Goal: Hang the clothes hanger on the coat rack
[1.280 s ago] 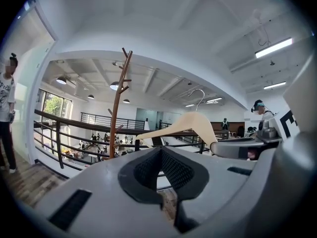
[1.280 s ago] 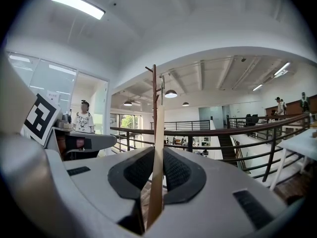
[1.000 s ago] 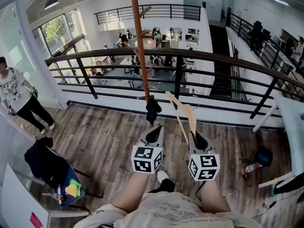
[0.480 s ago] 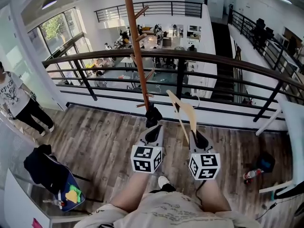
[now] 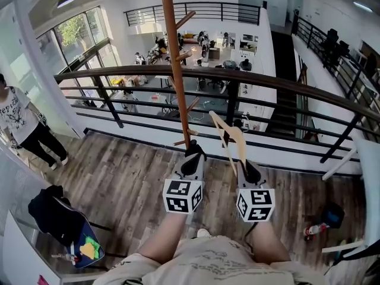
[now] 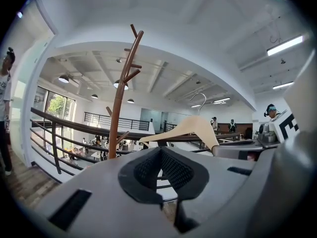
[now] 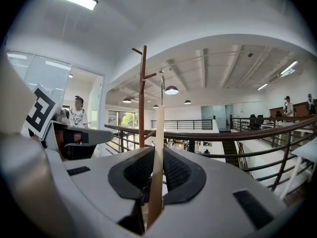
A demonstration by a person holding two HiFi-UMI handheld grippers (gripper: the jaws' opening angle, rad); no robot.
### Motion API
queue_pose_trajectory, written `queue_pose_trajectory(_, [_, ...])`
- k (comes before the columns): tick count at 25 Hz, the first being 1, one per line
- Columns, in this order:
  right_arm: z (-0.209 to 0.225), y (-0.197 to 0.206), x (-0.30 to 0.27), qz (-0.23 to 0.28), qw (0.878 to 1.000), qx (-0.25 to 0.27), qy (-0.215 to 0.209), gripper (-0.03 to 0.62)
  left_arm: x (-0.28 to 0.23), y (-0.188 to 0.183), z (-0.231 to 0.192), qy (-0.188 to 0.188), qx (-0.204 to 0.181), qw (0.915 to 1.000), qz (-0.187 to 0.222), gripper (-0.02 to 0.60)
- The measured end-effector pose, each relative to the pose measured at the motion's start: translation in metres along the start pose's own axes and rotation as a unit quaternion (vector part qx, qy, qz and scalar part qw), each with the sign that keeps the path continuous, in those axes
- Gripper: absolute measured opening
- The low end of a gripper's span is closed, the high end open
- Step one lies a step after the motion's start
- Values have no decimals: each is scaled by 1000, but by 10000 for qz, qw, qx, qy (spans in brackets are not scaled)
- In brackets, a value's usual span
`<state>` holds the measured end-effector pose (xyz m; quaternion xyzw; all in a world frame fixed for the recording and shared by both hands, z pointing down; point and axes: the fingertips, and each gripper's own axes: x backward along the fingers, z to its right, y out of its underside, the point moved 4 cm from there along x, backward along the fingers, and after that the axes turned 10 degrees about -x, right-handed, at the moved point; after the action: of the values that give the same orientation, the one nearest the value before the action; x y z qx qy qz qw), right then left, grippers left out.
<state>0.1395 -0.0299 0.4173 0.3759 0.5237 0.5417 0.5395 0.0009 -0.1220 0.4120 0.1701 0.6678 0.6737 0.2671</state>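
My right claw [image 5: 249,170] is clamped on 1 arm of the wooden hanger [image 5: 229,140]. In the right gripper view the wood stands edge-on between the pads, so the hold is firm but narrow. My left claw [image 5: 192,157] has its jaws together with nothing in them. The left gripper view shows the brown pole of the coat rack [image 5: 174,70] ahead at 11 o'clock, apart from that claw. In the head view the hanger sits at 1 o'clock from the pole's lower end, near it but not touching, in front of the railing [image 5: 279,82]. Its thin metal hook [image 6: 199,99] curves up above the wooden shoulder. Nothing hangs on the rack yet, so I judge the step in hand is bringing the hook to a peg. The nearest candidate is the short peg [image 5: 192,104] angling toward 1 o'clock off the pole. To do it well, I should turn my wrist so the hook's opening faces down, lift it above the peg's tip, then lower until the peg bears the weight before I part my jaws. Since I grip 1 arm and not the middle, the hanger may swing once free, so a slow release should settle it. My left claw has no part here unless the pole rocks.
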Motion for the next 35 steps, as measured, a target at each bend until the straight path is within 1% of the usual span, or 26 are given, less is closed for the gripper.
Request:
queue_pose_trajectory(5, [9, -15, -35, 6, 10000, 42, -18, 51, -28, -9, -19, -58, 24, 10000, 17, 3])
queue_pose_trajectory(13, [16, -16, -101, -89, 9999, 103, -103, 51, -76, -7, -56, -121, 64, 9999, 24, 3])
queue_pose_trajectory(18, [23, -12, -121, -182, 9998, 32, -94, 51, -91, -6, -64, -130, 57, 9999, -46, 3])
queue_pose_trajectory(22, [25, -4, -132, -262, 9995, 90, -119, 51, -96, 4, -70, -203, 90, 9997, -141, 3])
queue_pose_trajectory(25, [27, -2, -141, -340, 9992, 106, -181, 51, -100, 7, -75, -300, 154, 9992, -225, 3])
queue_pose_trajectory(29, [28, 1, -162, -393, 9986, 119, -329, 51, -107, 9, -85, -482, 177, 9984, -235, 3])
queue_pose_trajectory(35, [32, -3, -194, -492, 9963, 240, -656, 51, -112, 4, -96, -917, 214, 9952, -253, 3])
